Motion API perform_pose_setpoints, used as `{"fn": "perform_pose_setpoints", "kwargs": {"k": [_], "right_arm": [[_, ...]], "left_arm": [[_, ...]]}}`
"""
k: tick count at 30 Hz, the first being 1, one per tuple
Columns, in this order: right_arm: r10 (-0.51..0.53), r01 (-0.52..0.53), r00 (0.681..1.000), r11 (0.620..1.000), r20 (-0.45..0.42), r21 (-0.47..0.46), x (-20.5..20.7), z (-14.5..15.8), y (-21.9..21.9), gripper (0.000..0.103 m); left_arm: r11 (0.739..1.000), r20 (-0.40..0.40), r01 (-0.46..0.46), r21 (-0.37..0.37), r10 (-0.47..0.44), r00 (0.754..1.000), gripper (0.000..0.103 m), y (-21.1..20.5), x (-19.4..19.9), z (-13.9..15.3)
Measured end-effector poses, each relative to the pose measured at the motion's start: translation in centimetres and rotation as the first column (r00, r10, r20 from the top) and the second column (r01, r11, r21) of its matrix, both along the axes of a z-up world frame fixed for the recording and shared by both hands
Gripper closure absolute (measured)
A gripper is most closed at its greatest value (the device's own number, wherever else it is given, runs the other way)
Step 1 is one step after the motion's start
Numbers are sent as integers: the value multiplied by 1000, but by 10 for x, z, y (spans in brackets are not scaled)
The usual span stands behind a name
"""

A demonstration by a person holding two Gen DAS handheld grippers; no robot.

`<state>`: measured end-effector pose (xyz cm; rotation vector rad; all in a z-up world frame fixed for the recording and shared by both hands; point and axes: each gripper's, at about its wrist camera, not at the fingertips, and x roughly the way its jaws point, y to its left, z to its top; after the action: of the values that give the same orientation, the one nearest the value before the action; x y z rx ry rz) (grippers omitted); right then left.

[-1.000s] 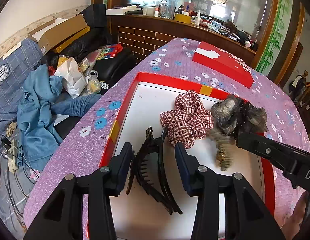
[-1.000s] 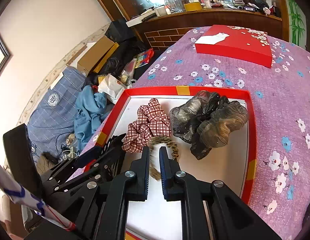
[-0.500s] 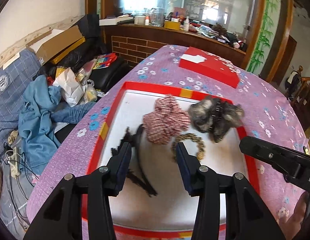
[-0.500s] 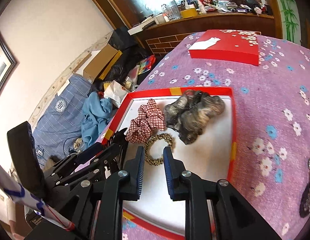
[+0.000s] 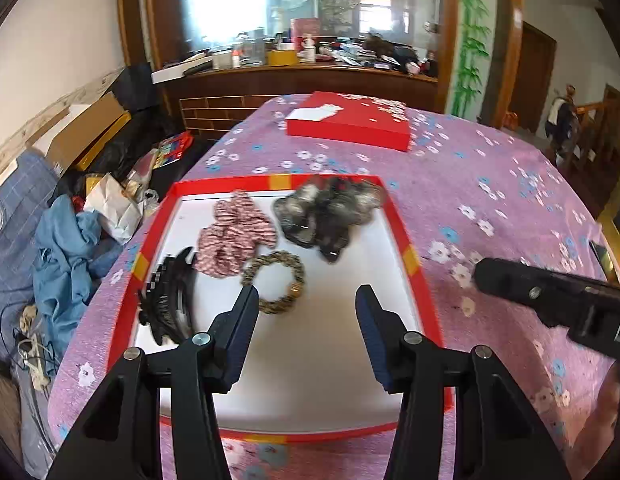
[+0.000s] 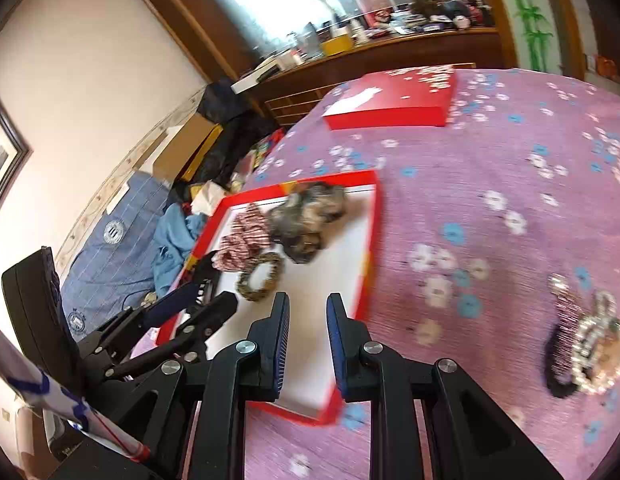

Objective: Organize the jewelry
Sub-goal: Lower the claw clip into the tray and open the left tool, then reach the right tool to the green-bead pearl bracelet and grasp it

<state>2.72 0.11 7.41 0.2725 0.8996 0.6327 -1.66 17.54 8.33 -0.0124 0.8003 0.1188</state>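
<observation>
A red tray (image 5: 405, 248) with a white floor lies on the purple flowered cloth. In it are a plaid scrunchie (image 5: 234, 232), a grey-brown gauze scrunchie (image 5: 325, 212), a speckled gold hair tie (image 5: 276, 282) and a black claw clip (image 5: 168, 300). My left gripper (image 5: 306, 296) hovers over the tray's near half, its jaws opening with nothing between them. My right gripper (image 6: 308, 300) is over the tray's (image 6: 371, 240) near right corner, its jaws a narrow gap apart and empty. To its right, pearl and rhinestone hair clips (image 6: 589, 344) lie on the cloth.
A shut red box (image 5: 349, 124) sits at the table's far end. Left of the table are blue cloth (image 5: 66, 264), bags and cardboard boxes. Behind stands a wooden counter crowded with bottles. The right gripper's body reaches in at the left view's right edge.
Both grippers have pulled back from the tray's contents. The right one has let go of the gold hair tie, which now lies in the tray. The black clip lies clear of the left jaws.
</observation>
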Motion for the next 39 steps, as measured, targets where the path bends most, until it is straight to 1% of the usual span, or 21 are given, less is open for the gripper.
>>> {"fn": "perform_pose_setpoints", "kwargs": {"k": [3, 6, 12, 16, 19, 21, 22, 25, 27, 30, 32, 35, 37, 39], "right_arm": [[-55, 55, 999, 998, -1, -8, -3, -2, -33, 82], [-99, 99, 995, 995, -6, 7, -3, -2, -63, 82], [-193, 193, 981, 981, -15, -1, -5, -6, -121, 82], [-253, 253, 967, 967, -6, -36, -5, -8, -157, 82], [-296, 295, 955, 952, -6, -84, 0, -15, -178, 82], [-314, 312, 949, 945, -11, -104, 3, -22, -192, 79], [-323, 319, 946, 941, -20, -110, 4, -27, -198, 75], [-323, 318, 944, 945, -69, -76, 10, -43, -212, 74], [-313, 310, 947, 949, -78, -51, 10, -44, -215, 74], [-281, 280, 959, 959, -42, -37, 5, -36, -211, 74], [-290, 289, 957, 956, -20, -48, 3, -32, -209, 74], [-299, 298, 953, 954, -41, -28, 3, -34, -212, 73], [-308, 307, 950, 951, -52, -22, 5, -36, -215, 73], [-320, 319, 946, 948, -53, -15, 5, -35, -218, 73]], "left_arm": [[1000, -4, 23, 19, -23, 1000, 54, -16, -1, -1], [998, -9, 49, 34, -48, 999, 54, -32, -1, -2], [991, -31, 119, 58, -117, 993, 53, -72, 0, -7], [982, -53, 176, 65, -172, 984, 53, -100, 1, -10], [975, -73, 215, 54, -210, 975, 52, -120, 4, -14], [971, -88, 233, 44, -229, 969, 52, -129, 8, -16], [970, -96, 241, 42, -236, 967, 52, -135, 10, -17], [964, -122, 262, 35, -256, 959, 52, -152, 21, -23], [963, -134, 269, 29, -263, 955, 52, -161, 27, -25], [961, -152, 275, 0, -272, 950, 53, -173, 42, -29], [957, -169, 286, -39, -289, 943, 53, -181, 53, -33], [944, -211, 305, -125, -325, 922, 53, -195, 74, -42], [936, -253, 302, -182, -342, 905, 53, -205, 89, -53], [932, -280, 297, -206, -347, 895, 53, -214, 99, -63]]}}
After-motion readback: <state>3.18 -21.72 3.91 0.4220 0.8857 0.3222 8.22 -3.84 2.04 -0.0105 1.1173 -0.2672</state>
